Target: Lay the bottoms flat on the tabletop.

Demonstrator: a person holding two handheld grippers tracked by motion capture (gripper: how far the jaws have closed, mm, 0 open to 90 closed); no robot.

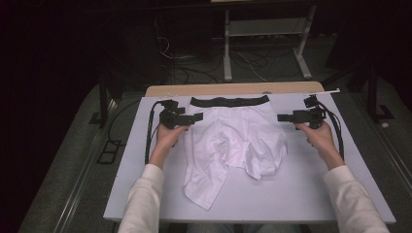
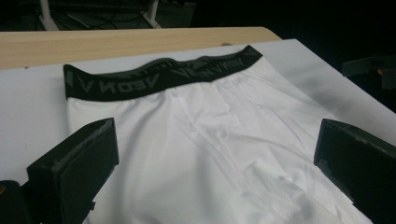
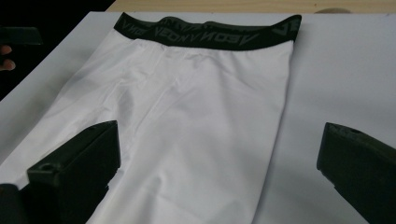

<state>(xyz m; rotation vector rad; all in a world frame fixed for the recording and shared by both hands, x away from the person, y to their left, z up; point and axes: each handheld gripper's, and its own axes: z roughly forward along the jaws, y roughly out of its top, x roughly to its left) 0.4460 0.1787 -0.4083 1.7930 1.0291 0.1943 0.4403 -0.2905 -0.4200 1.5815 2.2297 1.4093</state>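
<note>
Shorts: white shorts [image 1: 238,141] lie flat mid-counter [image 1: 301,189], black waistband [image 1: 229,101] at the far edge.
Left gripper [image 1: 197,117]: fingers wide, holding nothing, left of the shorts.
Right gripper [image 1: 282,117]: fingers wide, holding nothing, right of them.

Room was dim. White-topped table [image 1: 291,189] with pale wooden far edge [image 1: 233,89]; grey floor [image 1: 63,165]; white metal frame [image 1: 265,29] and tangled cables [image 1: 194,68] lay beyond it.

I see a flat white rectangular tabletop [image 1: 272,194] and, beyond it, what looks like a white metal frame [image 1: 265,29] among floor cables [image 1: 184,73].
</note>
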